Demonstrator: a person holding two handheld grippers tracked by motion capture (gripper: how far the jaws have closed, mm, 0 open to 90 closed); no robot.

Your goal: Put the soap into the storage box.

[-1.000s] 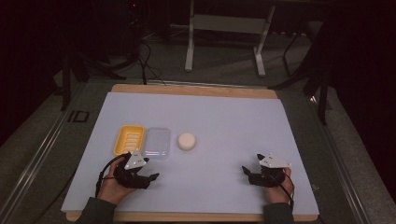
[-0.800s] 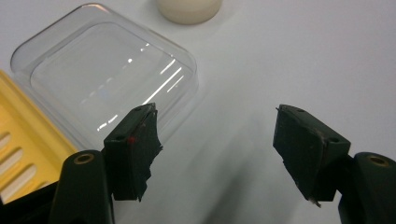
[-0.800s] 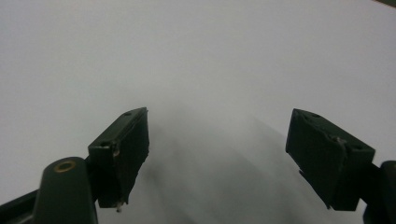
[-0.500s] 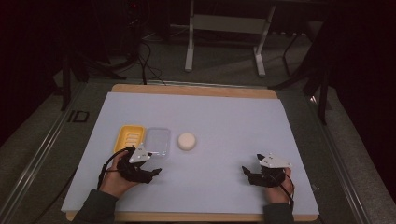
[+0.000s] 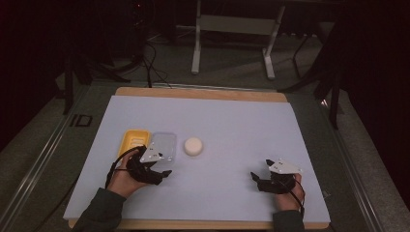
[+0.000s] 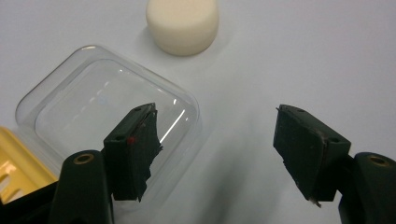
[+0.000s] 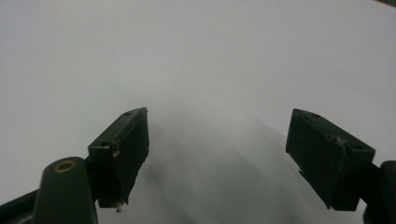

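The left gripper (image 6: 215, 149) has edged forward to the clear lid (image 6: 109, 112), jaws spread and empty, poised to grasp; the right gripper (image 7: 217, 158) rests agape, well apart.

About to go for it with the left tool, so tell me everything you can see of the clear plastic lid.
The clear plastic lid is a shallow, see-through rounded square with a raised rim, glossy with light streaks. It lies flat on the white table, close beside the yellow tray, with the white round block apart on its other side. The open left tool hovers at its near corner; contact cannot be told.
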